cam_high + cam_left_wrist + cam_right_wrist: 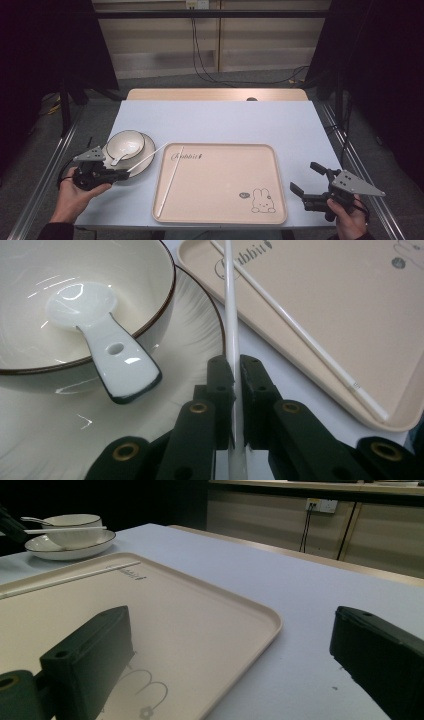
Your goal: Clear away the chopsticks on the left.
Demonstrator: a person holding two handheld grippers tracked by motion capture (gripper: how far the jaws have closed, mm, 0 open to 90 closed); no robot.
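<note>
We see the left gripper (121,174) at about eight o'clock on the table, its jaws clamped on one white chopstick (147,157) near that stick's lower end. In the left gripper view the same gripper (236,372) pinches the chopstick (231,300) between its two black jaws, and the stick runs up toward twelve o'clock, passing over the edge of the plate (197,320). The left hand (75,192) wraps the gripper's body from below.

Just beyond the jaws, at ten o'clock from them, a white bowl with a dark rim (126,144) sits on the plate (148,150), and a white ceramic spoon (120,155) lies in the bowl with its handle hanging over the rim toward the gripper. In the left gripper view the spoon (102,342) has a small hole in its handle.

At the centre of the table (215,120) lies a beige tray (225,200) with a rabbit drawing at its five o'clock corner. A second white chopstick (170,181) lies along the tray's nine o'clock side.

The right gripper (306,184) is held by the right hand (350,220) at about four o'clock, beside the tray and apart from it, jaws spread wide with nothing between them. In the right gripper view its jaws stand far apart over the tray's (200,630) near corner.
</note>
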